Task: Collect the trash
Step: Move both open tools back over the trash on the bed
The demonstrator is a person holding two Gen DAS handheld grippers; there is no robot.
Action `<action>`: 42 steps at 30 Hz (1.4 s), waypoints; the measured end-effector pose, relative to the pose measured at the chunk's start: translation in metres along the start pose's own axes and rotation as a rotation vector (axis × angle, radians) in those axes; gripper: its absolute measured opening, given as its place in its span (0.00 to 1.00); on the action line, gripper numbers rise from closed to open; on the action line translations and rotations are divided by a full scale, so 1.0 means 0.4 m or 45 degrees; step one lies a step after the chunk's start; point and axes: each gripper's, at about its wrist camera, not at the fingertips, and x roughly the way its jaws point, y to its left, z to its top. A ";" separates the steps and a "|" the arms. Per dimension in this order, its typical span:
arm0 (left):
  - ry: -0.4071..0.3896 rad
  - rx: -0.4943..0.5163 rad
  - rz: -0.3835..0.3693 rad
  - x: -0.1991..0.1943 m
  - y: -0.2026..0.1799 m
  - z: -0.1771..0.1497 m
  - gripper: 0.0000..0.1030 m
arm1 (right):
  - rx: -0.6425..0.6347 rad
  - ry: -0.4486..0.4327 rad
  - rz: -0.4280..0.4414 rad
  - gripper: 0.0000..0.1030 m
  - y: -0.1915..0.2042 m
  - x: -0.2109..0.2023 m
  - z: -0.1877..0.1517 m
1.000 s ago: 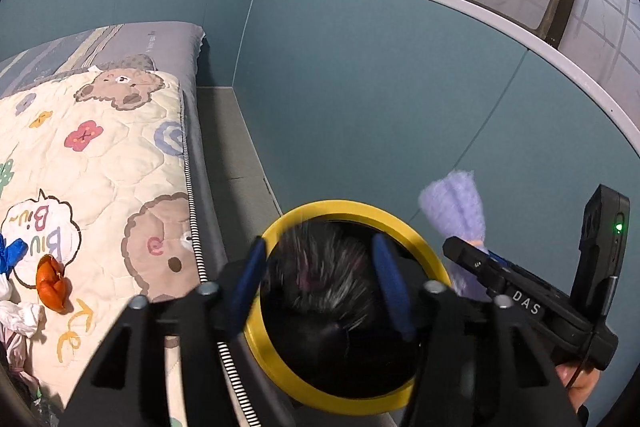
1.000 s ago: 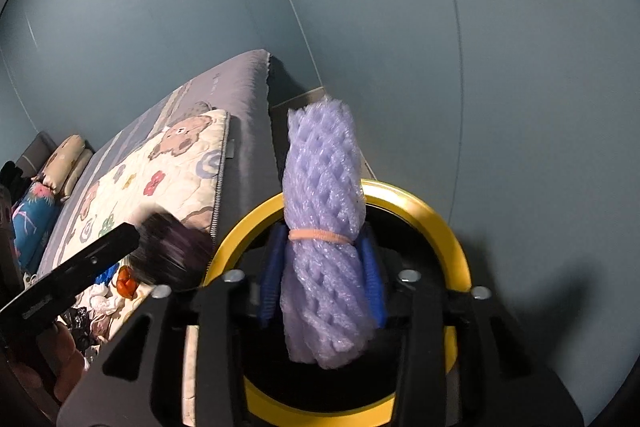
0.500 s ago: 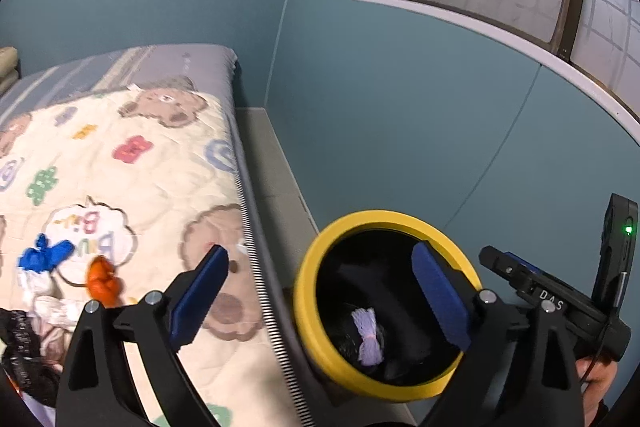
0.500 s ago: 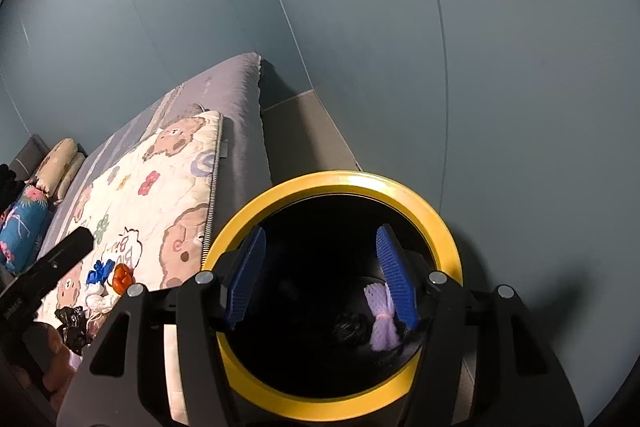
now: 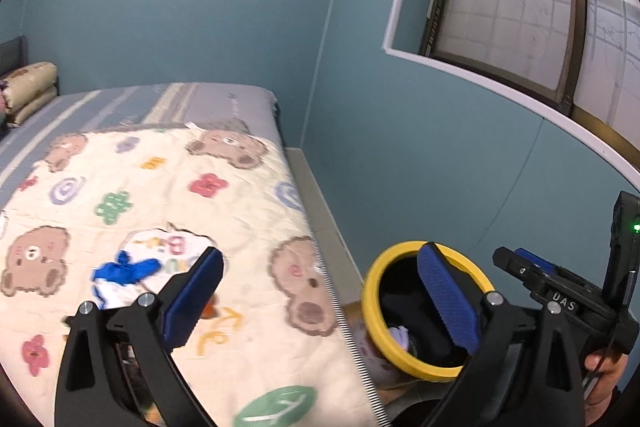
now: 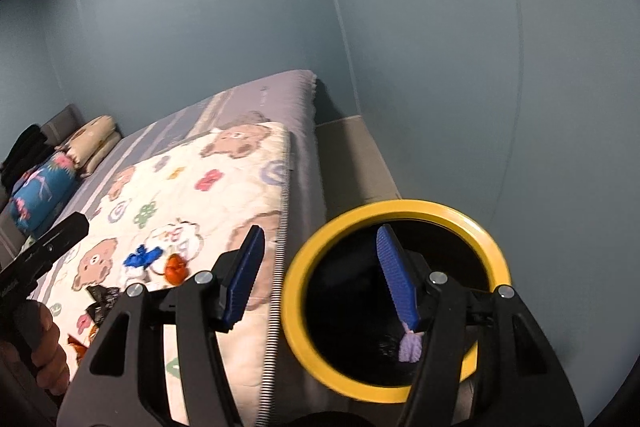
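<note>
Over the bed edge, left tongs (image 5: 320, 301) are still spreading, pads wide apart w/ nothing between. Right tongs (image 6: 324, 277) gape too, empty, above the bin (image 6: 486, 239). Bin is yellow-rimmed, black inside, on the floor btwn bed (image 5: 240, 99) and wall; purple trash (image 6: 411, 347) lies in it. On the quilt (image 5: 240, 227): blue scrap (image 5: 124, 269), orange scrap (image 6: 176, 267), black scrap (image 6: 102, 297), near each other.
</note>
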 end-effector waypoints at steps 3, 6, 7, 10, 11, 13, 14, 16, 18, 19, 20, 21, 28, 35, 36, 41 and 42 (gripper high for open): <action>-0.028 -0.008 0.049 -0.052 0.047 0.006 0.92 | -0.042 -0.001 0.056 0.54 0.064 -0.007 0.002; -0.043 -0.032 0.095 -0.102 0.104 0.007 0.92 | -0.075 0.006 0.110 0.54 0.114 -0.019 0.000; -0.050 -0.039 0.113 -0.120 0.126 0.005 0.92 | -0.088 0.007 0.126 0.54 0.131 -0.027 -0.002; -0.062 -0.054 0.173 -0.160 0.178 -0.005 0.92 | -0.122 0.015 0.193 0.54 0.190 -0.032 -0.007; -0.061 -0.058 0.188 -0.172 0.194 -0.011 0.92 | -0.135 0.021 0.220 0.54 0.213 -0.032 -0.010; -0.060 -0.059 0.230 -0.196 0.231 -0.026 0.92 | -0.154 0.030 0.257 0.54 0.248 -0.030 -0.015; -0.058 -0.062 0.254 -0.209 0.252 -0.036 0.92 | -0.165 0.035 0.273 0.54 0.264 -0.028 -0.018; -0.051 -0.072 0.282 -0.226 0.278 -0.053 0.92 | -0.192 0.048 0.303 0.54 0.299 -0.021 -0.026; -0.039 -0.089 0.308 -0.249 0.315 -0.077 0.92 | -0.213 0.064 0.336 0.54 0.334 -0.014 -0.035; -0.033 -0.091 0.318 -0.254 0.326 -0.085 0.92 | -0.221 0.073 0.353 0.54 0.345 -0.011 -0.039; -0.024 -0.092 0.337 -0.265 0.344 -0.097 0.92 | -0.229 0.082 0.366 0.54 0.358 -0.007 -0.044; -0.021 -0.092 0.350 -0.274 0.357 -0.108 0.92 | -0.238 0.089 0.376 0.54 0.373 -0.003 -0.049; 0.015 -0.144 0.394 -0.312 0.438 -0.185 0.92 | -0.293 0.167 0.450 0.54 0.459 0.026 -0.095; 0.075 -0.230 0.406 -0.305 0.511 -0.269 0.92 | -0.351 0.255 0.493 0.54 0.533 0.058 -0.173; 0.085 -0.246 0.407 -0.302 0.522 -0.283 0.92 | -0.356 0.267 0.497 0.54 0.539 0.063 -0.184; 0.121 -0.295 0.420 -0.285 0.552 -0.332 0.92 | -0.379 0.337 0.525 0.54 0.568 0.092 -0.247; 0.128 -0.302 0.421 -0.283 0.556 -0.346 0.92 | -0.383 0.350 0.529 0.54 0.573 0.098 -0.259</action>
